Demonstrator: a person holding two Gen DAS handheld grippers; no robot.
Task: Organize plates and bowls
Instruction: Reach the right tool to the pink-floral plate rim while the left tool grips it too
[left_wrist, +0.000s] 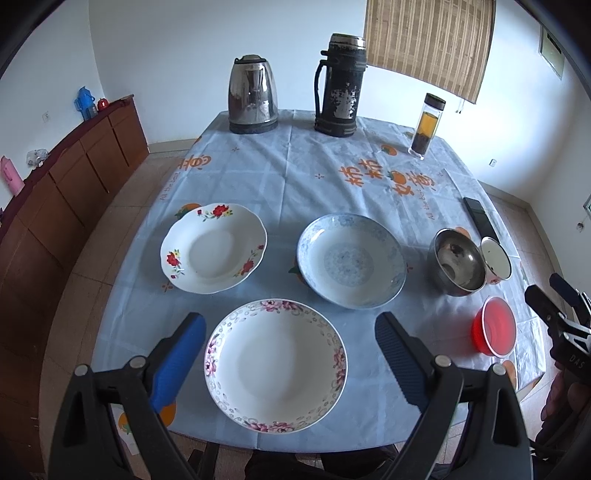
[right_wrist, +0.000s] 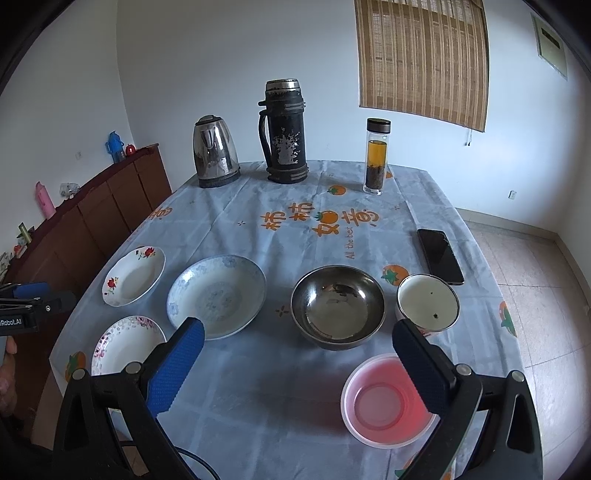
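Nothing is getting stacked yet: the left gripper (left_wrist: 290, 338), fingers spread wide, is hovering over the pink-flowered white plate (left_wrist: 275, 365), while the right gripper (right_wrist: 297, 349) (also gaping, empty) is hanging near the translucent red plastic bowl (right_wrist: 388, 400); all six dishes are sitting apart on the table.

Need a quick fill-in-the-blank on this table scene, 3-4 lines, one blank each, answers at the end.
1. The left gripper hangs open above the plate with the ____ floral rim.
2. The steel bowl stands between the blue-patterned plate and the ____ cup.
3. The right gripper holds ____.
4. The phone lies screen-up near the table's ____ edge.

Answers: pink; white; nothing; right
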